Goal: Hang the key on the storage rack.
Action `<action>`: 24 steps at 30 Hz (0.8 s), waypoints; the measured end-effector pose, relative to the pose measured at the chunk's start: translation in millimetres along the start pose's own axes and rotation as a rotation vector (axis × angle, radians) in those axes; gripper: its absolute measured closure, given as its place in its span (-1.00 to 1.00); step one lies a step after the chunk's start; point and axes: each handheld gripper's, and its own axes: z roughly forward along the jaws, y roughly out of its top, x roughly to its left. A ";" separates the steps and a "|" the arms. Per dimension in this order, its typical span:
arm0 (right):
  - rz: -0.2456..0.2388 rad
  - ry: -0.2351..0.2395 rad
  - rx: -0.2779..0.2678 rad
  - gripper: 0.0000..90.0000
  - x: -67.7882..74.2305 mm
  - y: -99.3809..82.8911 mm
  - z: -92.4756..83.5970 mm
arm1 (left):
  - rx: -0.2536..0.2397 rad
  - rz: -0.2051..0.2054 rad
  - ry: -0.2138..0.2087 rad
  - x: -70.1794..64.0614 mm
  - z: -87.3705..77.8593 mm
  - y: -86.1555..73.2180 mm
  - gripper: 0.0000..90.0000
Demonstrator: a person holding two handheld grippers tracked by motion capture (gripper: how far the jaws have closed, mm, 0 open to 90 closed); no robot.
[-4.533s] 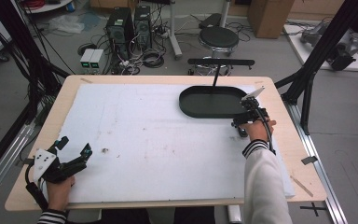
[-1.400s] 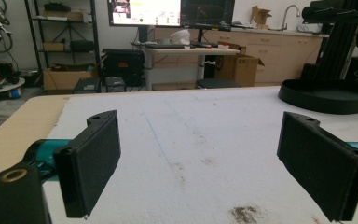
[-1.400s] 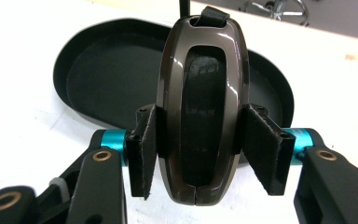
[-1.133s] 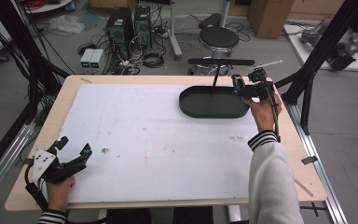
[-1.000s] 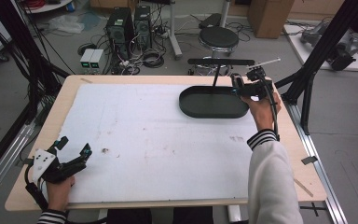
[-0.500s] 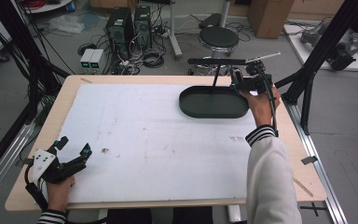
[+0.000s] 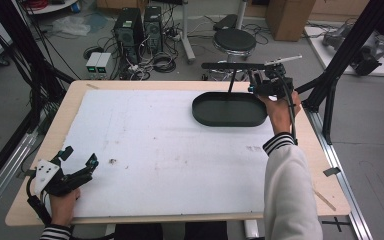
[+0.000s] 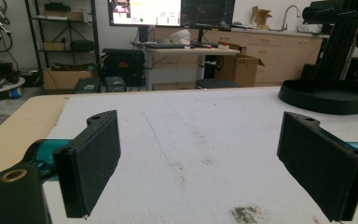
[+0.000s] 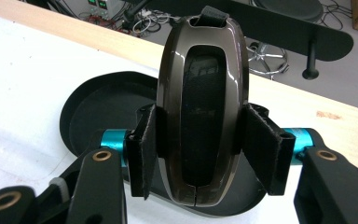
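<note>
A glossy dark-brown oval case [image 9: 203,107] with a black inset panel stands upright between the pads of my right gripper [image 9: 203,154], which is shut on its sides. That right gripper [image 7: 260,82] hovers over the far right end of a black oval tray [image 7: 228,109], whose floor [image 9: 93,112] lies just under the case. My left gripper [image 7: 77,156] rests at the table's near left corner. Its jaws [image 8: 214,158] are open with only the white mat between them.
A black T-shaped stand with a flat bar [image 7: 232,65] rises just behind the tray; the bar [image 9: 284,32] is also beyond the case. The tray [image 8: 328,95] sits far off to the right. A white mat [image 7: 155,145] covers the table, with a small dark stain [image 7: 112,161].
My right hand has lifted from the mat at the tray's right end and moved back, now over the tray's far right rim. The left hand has stayed put.
</note>
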 end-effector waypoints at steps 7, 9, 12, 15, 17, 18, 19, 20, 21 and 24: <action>0.011 -0.012 -0.017 0.07 -0.5 4.1 3.1 | 0.002 -0.004 0.002 0.6 0.1 0.1 -0.70; 0.009 -0.017 -0.020 0.07 0.5 7.4 3.5 | 0.005 -0.004 0.002 0.8 0.0 0.2 -0.70; 0.005 -0.031 -0.019 0.07 1.4 12.6 4.8 | 0.004 -0.004 0.001 0.9 -0.1 0.2 -0.70; 0.007 -0.036 -0.028 0.07 1.2 15.1 6.6 | 0.003 -0.003 0.002 0.7 -0.1 0.1 -0.70; 0.002 -0.041 -0.026 0.07 0.6 15.4 8.5 | 0.004 -0.003 0.001 0.7 -0.1 0.2 -0.70; 0.007 -0.046 -0.025 0.07 0.4 15.4 9.3 | 0.004 -0.004 0.002 0.7 -0.1 0.2 -0.70; 0.006 -0.045 -0.027 0.07 -0.5 15.3 10.2 | 0.004 -0.004 0.001 0.9 0.0 0.2 -0.70; 0.008 -0.051 -0.029 0.07 -1.0 15.3 11.1 | 0.004 -0.005 0.001 0.9 0.0 0.2 -0.70; 0.004 -0.054 -0.029 0.07 -1.6 15.3 11.5 | 0.003 -0.006 0.001 1.0 0.0 0.2 -0.70; 0.006 -0.066 -0.030 0.07 -4.6 15.0 15.7 | 0.002 -0.011 0.001 1.0 0.1 0.1 -0.70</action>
